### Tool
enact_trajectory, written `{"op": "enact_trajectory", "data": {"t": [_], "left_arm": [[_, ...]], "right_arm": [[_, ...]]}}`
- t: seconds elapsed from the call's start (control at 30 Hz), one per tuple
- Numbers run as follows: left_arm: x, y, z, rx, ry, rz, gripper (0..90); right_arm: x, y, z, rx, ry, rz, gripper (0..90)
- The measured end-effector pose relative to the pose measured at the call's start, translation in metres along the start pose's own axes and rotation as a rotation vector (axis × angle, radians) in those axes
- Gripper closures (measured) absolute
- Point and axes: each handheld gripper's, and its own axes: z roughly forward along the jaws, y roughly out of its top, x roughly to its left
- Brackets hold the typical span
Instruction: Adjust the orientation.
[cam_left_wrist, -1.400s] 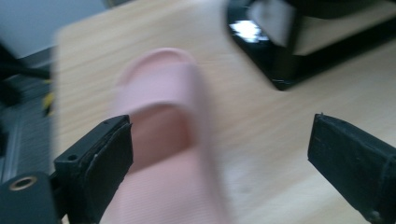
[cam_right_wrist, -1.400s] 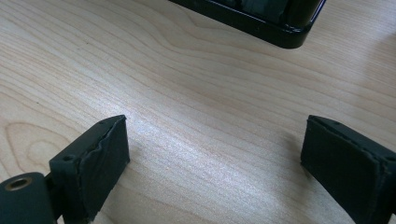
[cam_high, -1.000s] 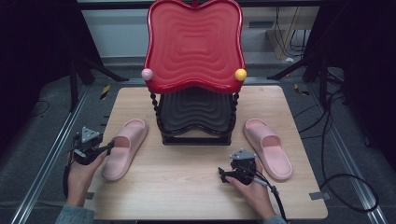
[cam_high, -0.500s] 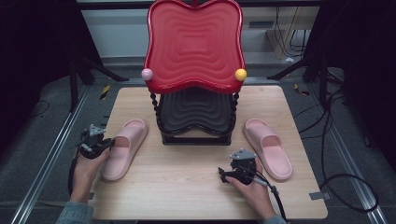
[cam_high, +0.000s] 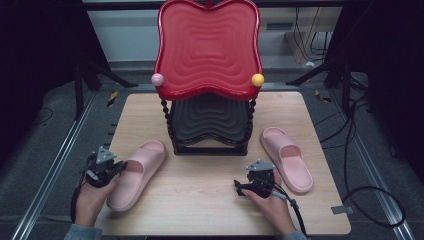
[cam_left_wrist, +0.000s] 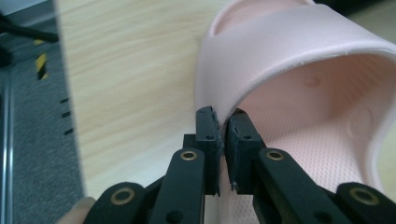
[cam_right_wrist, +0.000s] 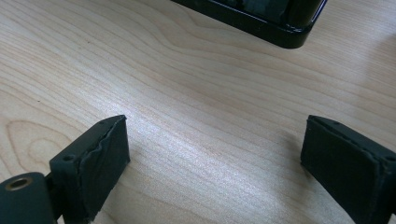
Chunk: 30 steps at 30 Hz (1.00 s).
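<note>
Two pink slippers lie on the table (cam_high: 210, 200); the left slipper (cam_high: 137, 172), near left of the rack (cam_high: 210, 125), has its soft strap edge pinched by the left gripper (cam_left_wrist: 224, 135), whose jaws have just been closing, seen close in the left gripper view; the right gripper (cam_right_wrist: 212, 154) rests spread over bare wood.

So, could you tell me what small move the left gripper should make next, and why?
Probably a gentle lift. The left gripper has just closed on the side edge of the left pink slipper, beside the strap, while the slipper lies flat on the table. The right gripper rests open.
</note>
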Motion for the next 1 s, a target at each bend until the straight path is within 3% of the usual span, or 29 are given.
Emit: {"op": "enact_trajectory", "data": {"t": [0.1, 0.23, 0.4, 0.57, 0.6, 0.63, 0.77, 0.87, 1.0], "left_arm": [[-0.02, 0.002, -0.003, 0.012, -0.064, 0.057, 84.1], [-0.045, 0.01, 0.007, -0.007, -0.136, 0.109, 84.3], [-0.067, 0.014, 0.021, 0.004, -0.167, 0.16, 84.3], [-0.07, 0.012, 0.027, 0.001, -0.177, 0.147, 82.3], [-0.069, 0.012, 0.026, -0.004, -0.177, 0.138, 78.8], [-0.068, 0.014, 0.018, -0.009, -0.159, 0.141, 67.1], [-0.068, 0.02, 0.001, -0.042, -0.161, 0.119, 61.1], [-0.078, 0.025, -0.01, -0.047, -0.197, 0.124, 56.4], [-0.098, 0.026, -0.01, -0.028, -0.237, 0.151, 55.8]], "right_arm": [[0.0, 0.0, -0.001, 0.001, 0.002, -0.008, 8.2], [-0.001, 0.0, -0.001, 0.001, 0.002, -0.009, 8.2], [-0.001, 0.0, -0.001, 0.001, 0.002, -0.009, 8.2], [-0.001, 0.0, -0.001, 0.001, 0.002, -0.009, 8.2], [-0.001, 0.0, -0.001, 0.001, 0.002, -0.009, 8.2], [-0.001, 0.0, -0.001, 0.001, 0.002, -0.009, 8.2], [-0.001, 0.0, -0.001, 0.001, 0.002, -0.009, 8.2], [-0.001, 0.0, -0.001, 0.001, 0.002, -0.009, 8.2], [-0.001, -0.001, -0.001, 0.001, 0.002, -0.01, 8.2]]}}
